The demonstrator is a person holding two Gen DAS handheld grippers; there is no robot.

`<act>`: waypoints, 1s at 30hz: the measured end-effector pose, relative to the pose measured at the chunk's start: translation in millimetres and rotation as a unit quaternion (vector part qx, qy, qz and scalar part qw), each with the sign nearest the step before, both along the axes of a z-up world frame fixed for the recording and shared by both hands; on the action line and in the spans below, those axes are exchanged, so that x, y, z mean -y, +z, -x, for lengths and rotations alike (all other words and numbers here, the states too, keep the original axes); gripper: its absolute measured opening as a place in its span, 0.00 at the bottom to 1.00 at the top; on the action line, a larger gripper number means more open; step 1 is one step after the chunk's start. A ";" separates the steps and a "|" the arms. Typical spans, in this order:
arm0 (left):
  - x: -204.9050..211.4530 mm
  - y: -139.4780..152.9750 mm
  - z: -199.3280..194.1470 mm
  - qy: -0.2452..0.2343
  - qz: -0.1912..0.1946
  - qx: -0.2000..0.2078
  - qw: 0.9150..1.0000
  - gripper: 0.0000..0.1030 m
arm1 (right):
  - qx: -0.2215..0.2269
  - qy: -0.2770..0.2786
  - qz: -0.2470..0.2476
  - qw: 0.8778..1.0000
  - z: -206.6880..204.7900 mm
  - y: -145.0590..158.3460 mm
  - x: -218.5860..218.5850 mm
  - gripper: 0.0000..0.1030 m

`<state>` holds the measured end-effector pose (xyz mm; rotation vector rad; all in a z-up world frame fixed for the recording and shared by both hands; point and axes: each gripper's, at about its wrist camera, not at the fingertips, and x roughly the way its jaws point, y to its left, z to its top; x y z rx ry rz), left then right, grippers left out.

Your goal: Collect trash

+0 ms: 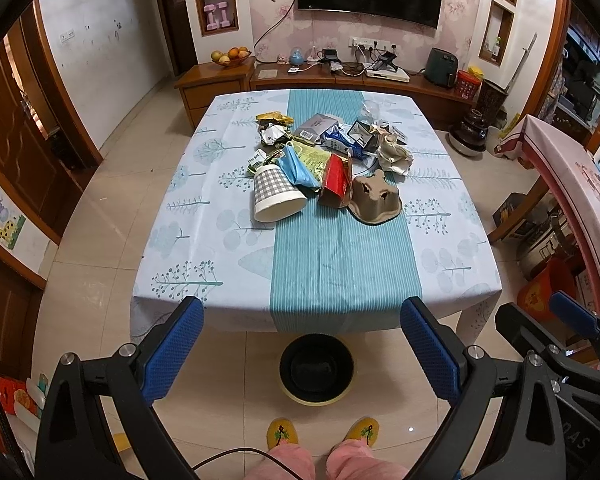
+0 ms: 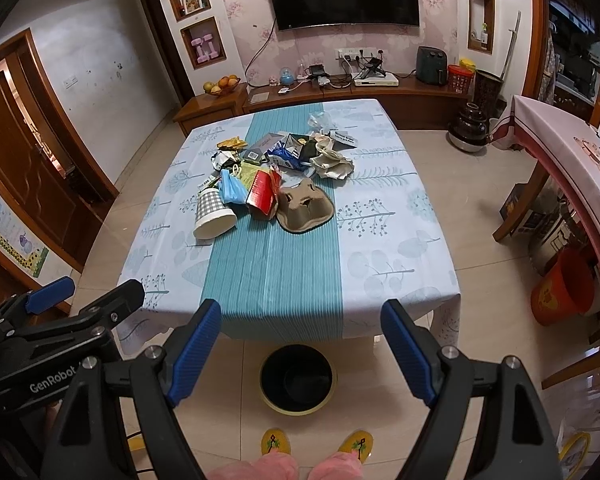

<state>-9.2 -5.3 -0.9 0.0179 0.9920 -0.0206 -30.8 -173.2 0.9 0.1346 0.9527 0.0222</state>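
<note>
A heap of trash lies mid-table: a checked paper cup (image 1: pixel 276 194) (image 2: pixel 213 214) on its side, a blue plastic bag (image 1: pixel 298 168) (image 2: pixel 232 189), a red carton (image 1: pixel 337 182) (image 2: pixel 263 194), a brown pulp cup tray (image 1: pixel 376 200) (image 2: pixel 306 210), crumpled paper (image 1: pixel 396 154) (image 2: pixel 332 162) and several wrappers behind. A black bin (image 1: pixel 317 370) (image 2: pixel 298 378) with a yellow rim stands on the floor under the table's near edge. My left gripper (image 1: pixel 302 320) and right gripper (image 2: pixel 302 322) both hang open and empty in front of the table, well short of the heap.
The table (image 1: pixel 180 272) (image 2: pixel 400 272) wears a pale tree-print cloth with a teal runner. A person's pink trouser legs and yellow slippers (image 1: pixel 322 432) stand below. A second table (image 2: pixel 572 168) and an orange bucket (image 2: pixel 562 288) are to the right; a TV cabinet (image 1: pixel 340 80) is behind.
</note>
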 end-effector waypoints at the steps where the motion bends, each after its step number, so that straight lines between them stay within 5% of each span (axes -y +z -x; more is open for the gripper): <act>1: -0.2 0.1 -0.3 0.000 0.000 0.000 1.000 0.95 | 0.000 0.000 0.000 1.000 0.2 0.0 0.2 0.80; 30: 22.2 -7.9 4.7 0.041 0.009 -0.009 0.999 0.95 | 0.003 0.045 0.002 0.999 1.4 0.1 27.6 0.80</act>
